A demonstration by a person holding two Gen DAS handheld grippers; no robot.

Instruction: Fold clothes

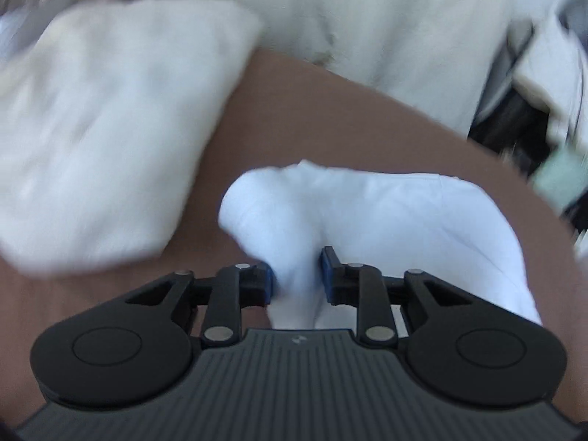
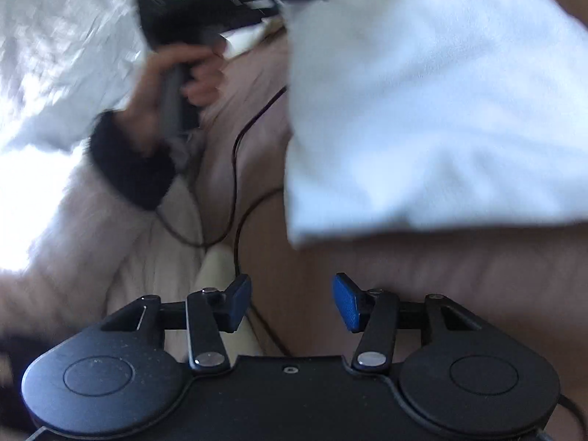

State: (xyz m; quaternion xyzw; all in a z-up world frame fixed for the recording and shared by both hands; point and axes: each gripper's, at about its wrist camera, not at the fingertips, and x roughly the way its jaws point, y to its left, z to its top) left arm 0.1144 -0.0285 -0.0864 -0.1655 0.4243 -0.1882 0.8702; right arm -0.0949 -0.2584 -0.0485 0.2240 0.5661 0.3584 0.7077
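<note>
My left gripper (image 1: 297, 275) is shut on a white garment (image 1: 386, 220), pinching a bunched fold of it between the blue pads above the brown table (image 1: 330, 117). The cloth spreads to the right of the jaws. A stack of folded white cloth (image 1: 103, 128) lies to the left on the table; both views are blurred by motion. My right gripper (image 2: 292, 301) is open and empty above the table's edge, with the folded white cloth (image 2: 433, 110) ahead to its right. The left gripper's handle (image 2: 172, 84), held in a hand, shows at upper left in the right wrist view.
A person in a pale fleece top (image 1: 367, 18) sits behind the table. A thin dark cable (image 2: 239, 139) hangs across the person's lap. Dark equipment (image 1: 514, 117) sits at the right past the table's edge.
</note>
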